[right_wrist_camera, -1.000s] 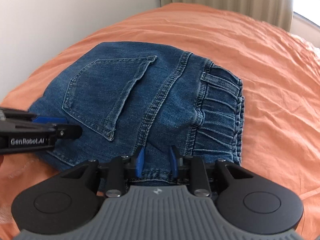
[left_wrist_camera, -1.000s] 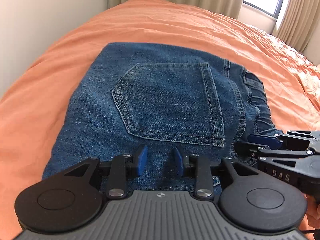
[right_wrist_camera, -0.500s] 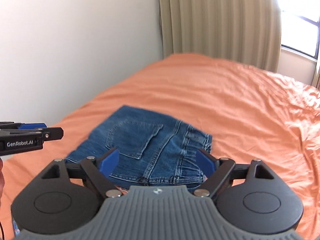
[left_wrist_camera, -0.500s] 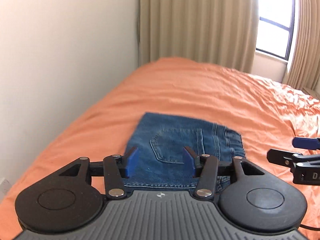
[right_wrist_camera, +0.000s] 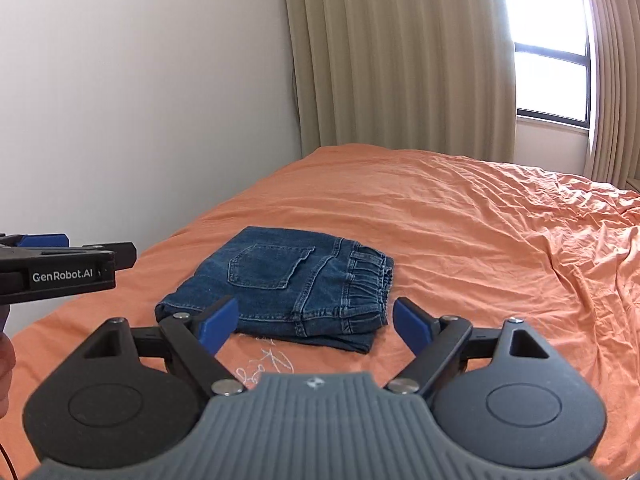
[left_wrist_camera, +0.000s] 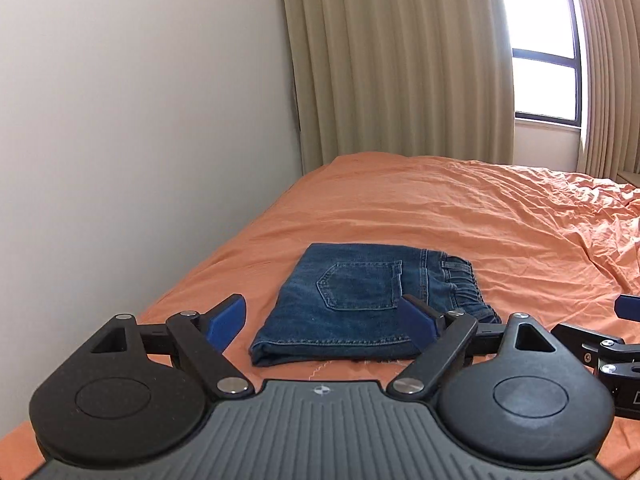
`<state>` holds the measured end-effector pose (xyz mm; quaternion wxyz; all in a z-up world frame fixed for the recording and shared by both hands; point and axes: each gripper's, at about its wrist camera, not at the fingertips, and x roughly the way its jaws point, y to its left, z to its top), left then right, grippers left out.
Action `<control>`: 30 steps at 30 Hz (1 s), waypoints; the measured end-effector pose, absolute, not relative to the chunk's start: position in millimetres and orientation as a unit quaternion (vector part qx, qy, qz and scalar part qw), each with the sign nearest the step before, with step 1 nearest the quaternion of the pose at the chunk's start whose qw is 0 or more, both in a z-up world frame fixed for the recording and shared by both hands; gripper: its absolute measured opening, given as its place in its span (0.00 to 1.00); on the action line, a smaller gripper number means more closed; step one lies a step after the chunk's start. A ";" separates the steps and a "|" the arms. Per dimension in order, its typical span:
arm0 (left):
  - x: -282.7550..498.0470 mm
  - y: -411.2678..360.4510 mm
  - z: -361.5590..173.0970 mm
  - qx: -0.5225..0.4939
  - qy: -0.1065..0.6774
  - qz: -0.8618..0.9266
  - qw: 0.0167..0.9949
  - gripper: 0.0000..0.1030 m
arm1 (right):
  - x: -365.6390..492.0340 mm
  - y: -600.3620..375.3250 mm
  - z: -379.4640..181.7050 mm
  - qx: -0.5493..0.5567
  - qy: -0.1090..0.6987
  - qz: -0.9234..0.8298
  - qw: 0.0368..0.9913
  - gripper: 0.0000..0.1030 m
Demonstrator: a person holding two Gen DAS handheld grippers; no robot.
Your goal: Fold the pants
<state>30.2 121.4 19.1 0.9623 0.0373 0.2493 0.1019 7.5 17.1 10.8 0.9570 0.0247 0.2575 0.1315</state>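
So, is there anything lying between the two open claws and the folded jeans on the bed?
Nothing visible does. The folded jeans lie alone on the orange bedsheet; only bare sheet separates them from the left claw and the right claw, both open and holding nothing.

Blue denim pants point(left_wrist_camera: 360, 300) with stitched seams lie on a wrinkled, matt orange cloth bedsheet point(left_wrist_camera: 460, 208).
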 end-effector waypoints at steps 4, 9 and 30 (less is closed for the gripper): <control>24.5 119.6 0.5 0.039 0.278 0.101 0.954 0.97 | 3.8 20.5 -9.6 0.015 0.272 0.114 0.955 0.79; 18.5 116.3 -18.0 0.035 0.311 0.105 0.944 0.97 | -2.2 25.2 -31.3 0.019 0.285 0.117 0.951 0.79; 11.8 113.5 -20.5 0.050 0.321 0.109 0.940 0.97 | -4.6 20.9 -22.4 0.037 0.271 0.114 0.955 0.79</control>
